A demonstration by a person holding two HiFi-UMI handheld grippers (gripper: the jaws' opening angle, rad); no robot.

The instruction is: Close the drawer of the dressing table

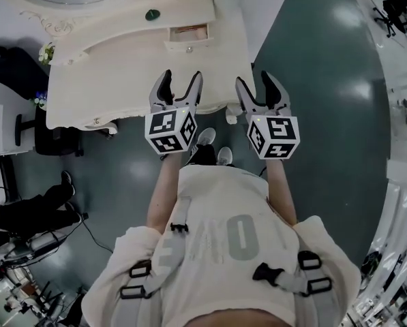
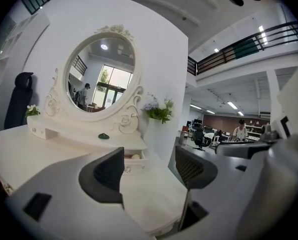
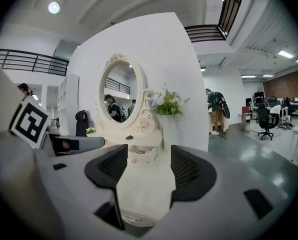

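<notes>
One small cream drawer [image 1: 187, 38] stands pulled out of the dressing table [image 1: 121, 80].

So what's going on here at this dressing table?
A person stands at a white dressing table, holding a gripper in each hand. The left gripper and right gripper are both open and empty, near the table's front edge. The small drawer is open, and neither gripper touches it.
</notes>
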